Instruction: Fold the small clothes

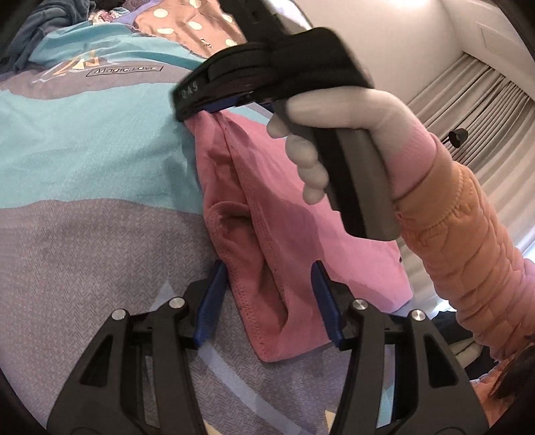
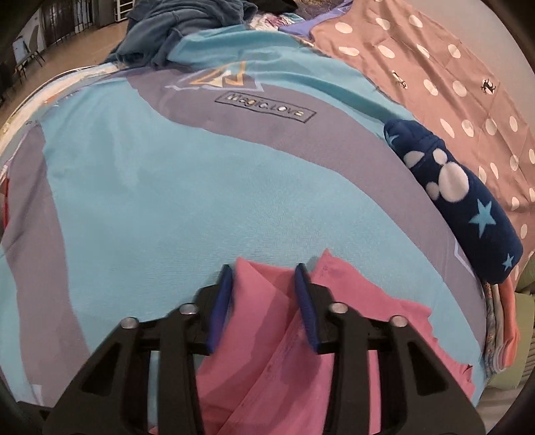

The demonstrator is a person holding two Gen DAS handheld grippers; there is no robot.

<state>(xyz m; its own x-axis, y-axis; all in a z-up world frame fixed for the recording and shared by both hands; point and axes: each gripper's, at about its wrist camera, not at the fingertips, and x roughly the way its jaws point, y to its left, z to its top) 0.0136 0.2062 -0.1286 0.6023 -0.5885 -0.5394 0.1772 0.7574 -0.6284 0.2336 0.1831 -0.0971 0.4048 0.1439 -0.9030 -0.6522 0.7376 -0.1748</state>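
On the bed, right in front of both cameras, lies a pink garment, bunched and partly doubled over so you can't really tell what kind of clothing it is; stitched hems show along a couple of edges. From the left wrist view, the left gripper has its blue pads spread apart on either side of a fold of the pink cloth, so it's released, not pinching anything. Further up in that same view the right gripper is seen side-on, held by a gloved right hand with a puffy orange-pink sleeve behind it, and the cloth hangs from its tip. In the right wrist view, though, the right gripper shows a gap between the pads with pink fabric bunched in it, so I honestly can't tell if it's clamped or just loosely hooked. The lower part of the garment is cut off at the bottom of that frame. Underneath is a teal and grey bedspread with a small printed label. Off to the right sits a navy fleece piece with stars, beside a brown polka dot sheet, and a dark blue heap of clothes lies at the far end, too crumpled to make out.
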